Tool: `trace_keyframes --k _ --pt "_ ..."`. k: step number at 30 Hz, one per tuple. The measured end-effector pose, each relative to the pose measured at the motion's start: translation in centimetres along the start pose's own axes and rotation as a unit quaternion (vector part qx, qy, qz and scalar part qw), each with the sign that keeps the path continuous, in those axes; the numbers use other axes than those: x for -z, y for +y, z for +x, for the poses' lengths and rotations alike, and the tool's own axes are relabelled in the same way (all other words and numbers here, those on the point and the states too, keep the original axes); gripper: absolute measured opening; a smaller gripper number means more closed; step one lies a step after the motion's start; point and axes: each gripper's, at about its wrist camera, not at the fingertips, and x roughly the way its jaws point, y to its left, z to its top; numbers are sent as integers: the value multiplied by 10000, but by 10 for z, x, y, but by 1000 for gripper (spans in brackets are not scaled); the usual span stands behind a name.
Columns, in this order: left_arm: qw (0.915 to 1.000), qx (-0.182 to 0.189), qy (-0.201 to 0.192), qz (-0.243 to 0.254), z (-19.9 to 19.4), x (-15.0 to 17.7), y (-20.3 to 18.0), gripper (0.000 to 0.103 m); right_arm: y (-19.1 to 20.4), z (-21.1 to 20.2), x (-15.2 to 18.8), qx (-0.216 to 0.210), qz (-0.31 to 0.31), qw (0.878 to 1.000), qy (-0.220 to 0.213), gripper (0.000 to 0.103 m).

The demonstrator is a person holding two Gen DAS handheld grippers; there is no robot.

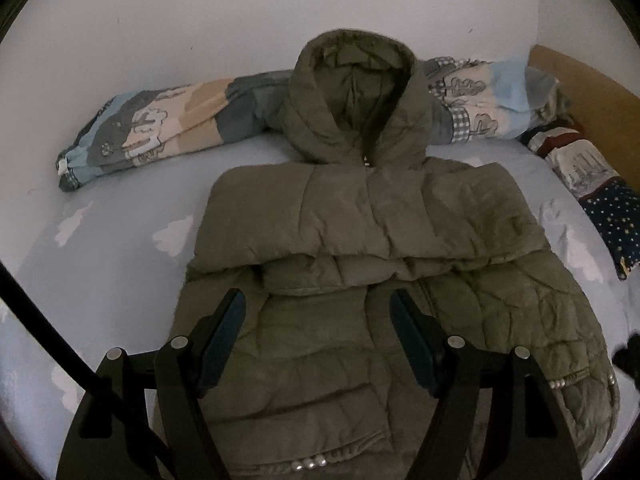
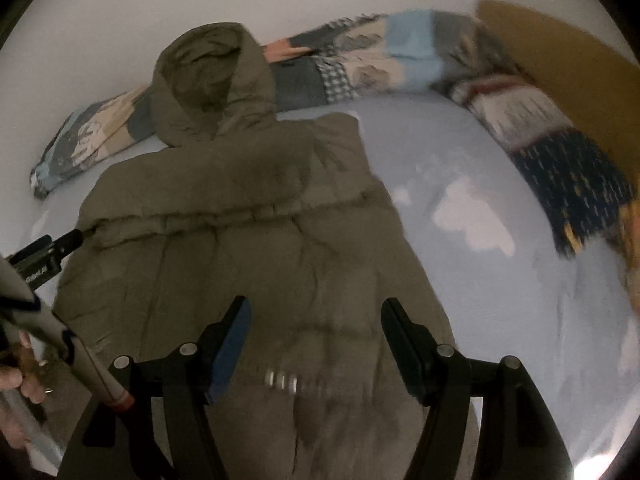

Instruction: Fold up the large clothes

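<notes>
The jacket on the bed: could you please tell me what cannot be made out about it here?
- Jacket hem: cut off by the bottom edge and hidden behind the left gripper in the left wrist view.
- Quilting and snaps: motion-blurred in the right wrist view, partly behind the right gripper.
- Underside: hidden against the bed sheet.

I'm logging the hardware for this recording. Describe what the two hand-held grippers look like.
Both look alike. The left hand-held gripper and the right hand-held gripper are black, each with two angled fingers lined with blue pads and silver round pivot pins on the linkage. In the right view, a bare hand shows beside a pale handle with a red band.
</notes>
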Motion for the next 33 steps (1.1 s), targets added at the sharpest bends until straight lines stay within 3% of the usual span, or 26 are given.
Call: trace_keyframes --k 4,7,12,18,23,30,33 --pt "9996 81 -53 -248 -15 -6 11 74 1 -30 22 -207 157 9995 185 72" --pt "9989 244 -233 -330 -29 -15 20 74 9 -59 18 -40 -93 9999 81 72" --pt "9984 406 -318 -219 -28 -37 30 77 15 -99 -19 -175 -71 9998 -115 73" --pt "9988 215 -62 -445 2 -50 54 77 34 -113 -91 -273 -318 9991 -88 74" --pt "9976 226 176 -625 24 -52 74 77 45 -91 -152 -399 -395 9982 -196 75" --pt "9977 -147 286 -591 60 -71 93 77 62 -11 -240 -747 -258 9967 -168 75" --pt "9988 -67 298 -375 78 -89 93 77 79 26 -276 -763 -410 9960 -229 75"
